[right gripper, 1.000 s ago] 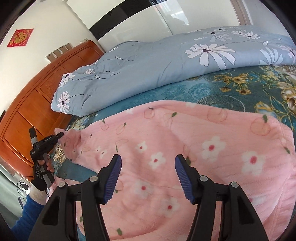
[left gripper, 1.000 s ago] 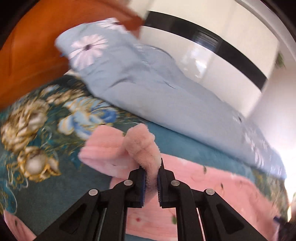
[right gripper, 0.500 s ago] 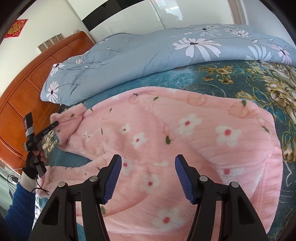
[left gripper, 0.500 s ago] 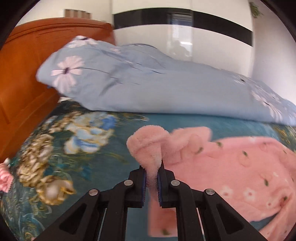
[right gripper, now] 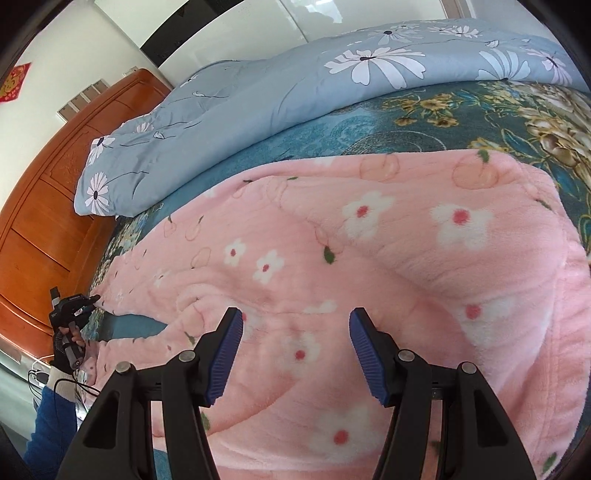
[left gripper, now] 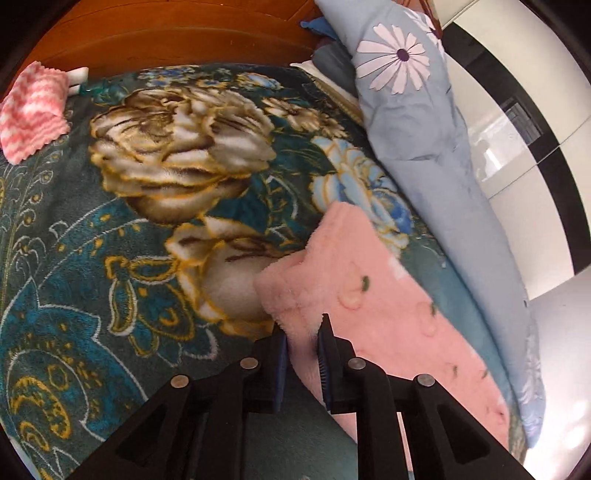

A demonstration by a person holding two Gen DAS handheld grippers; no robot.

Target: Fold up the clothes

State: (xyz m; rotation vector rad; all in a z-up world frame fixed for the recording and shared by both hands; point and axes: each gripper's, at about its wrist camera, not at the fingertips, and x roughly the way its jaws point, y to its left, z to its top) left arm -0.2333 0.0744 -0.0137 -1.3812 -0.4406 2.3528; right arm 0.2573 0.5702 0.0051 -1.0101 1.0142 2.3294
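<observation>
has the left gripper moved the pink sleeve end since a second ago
Yes. In the right wrist view the left gripper has drawn the sleeve end lower, away from the blue quilt.

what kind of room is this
Most likely a bedroom: the pink fleece garment lies on a bed under a teal floral blanket, with a rolled blue daisy-print duvet and a wooden headboard behind.

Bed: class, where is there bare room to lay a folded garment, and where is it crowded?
Free: bedspread between striped cloth, headboard and pink garment; also the strip between garment and quilt. Crowded: around the left tongs.
</observation>
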